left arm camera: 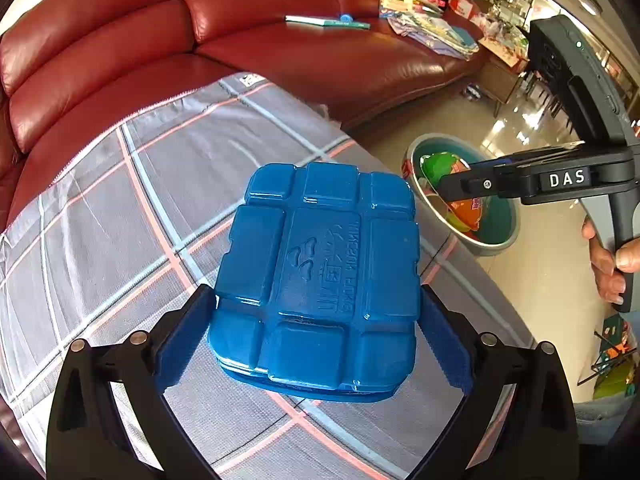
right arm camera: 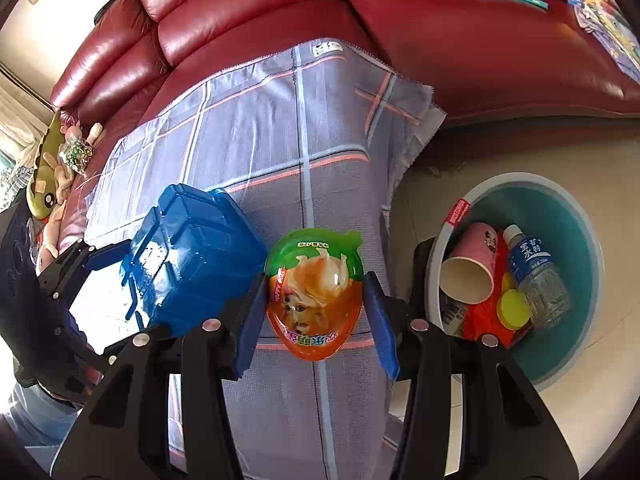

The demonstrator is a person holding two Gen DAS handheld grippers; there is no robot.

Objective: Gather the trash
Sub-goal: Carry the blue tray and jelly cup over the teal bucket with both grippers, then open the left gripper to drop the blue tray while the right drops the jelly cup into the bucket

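Beside the teal bin (right arm camera: pixel 576 216), over the plaid cloth (right arm camera: pixel 280 152), my right tongs (right arm camera: pixel 316 300) clench an egg-shaped orange and green snack pack (right arm camera: pixel 316 292). Farther from the bin, my left tongs (left arm camera: pixel 316 336) stand spread wide around a blue plastic box (left arm camera: pixel 320 276), pads not pressing. Inside the bin lie a pink cup (right arm camera: pixel 472 264) and a water bottle (right arm camera: pixel 536 276).

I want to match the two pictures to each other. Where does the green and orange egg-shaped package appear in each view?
Left wrist view: the egg-shaped package is at the right, half hidden behind the right gripper's fingers, in front of the bin.
Right wrist view: it is at the lower centre, between the right gripper's blue pads, over the plaid cloth.
Shared landmark: the blue plastic box.
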